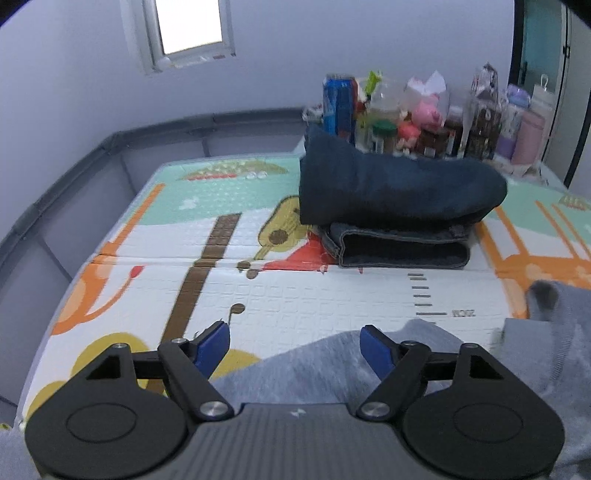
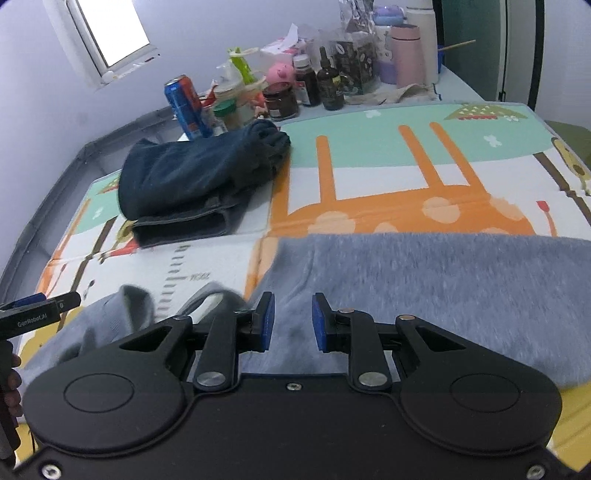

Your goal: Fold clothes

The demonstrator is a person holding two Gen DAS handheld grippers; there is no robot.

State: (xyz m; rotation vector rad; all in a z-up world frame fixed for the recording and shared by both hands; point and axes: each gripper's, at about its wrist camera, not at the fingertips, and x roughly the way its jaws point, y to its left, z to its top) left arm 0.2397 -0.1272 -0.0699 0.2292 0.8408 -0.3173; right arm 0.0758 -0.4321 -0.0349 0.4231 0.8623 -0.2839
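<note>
A grey sweater lies spread on the patterned play mat, its near part rumpled at the left. My right gripper hovers over its left half, blue pads a narrow gap apart, with no cloth pinched between them. My left gripper stands wide open above the sweater's edge, nothing between its fingers. It also shows at the left edge of the right wrist view, left gripper, with a hand below it. A folded dark blue garment rests on folded jeans farther back.
Bottles, jars, a blue can and a pink toy crowd the mat's far end behind the folded stack. A grey padded rail borders the mat on the left. A window is in the wall.
</note>
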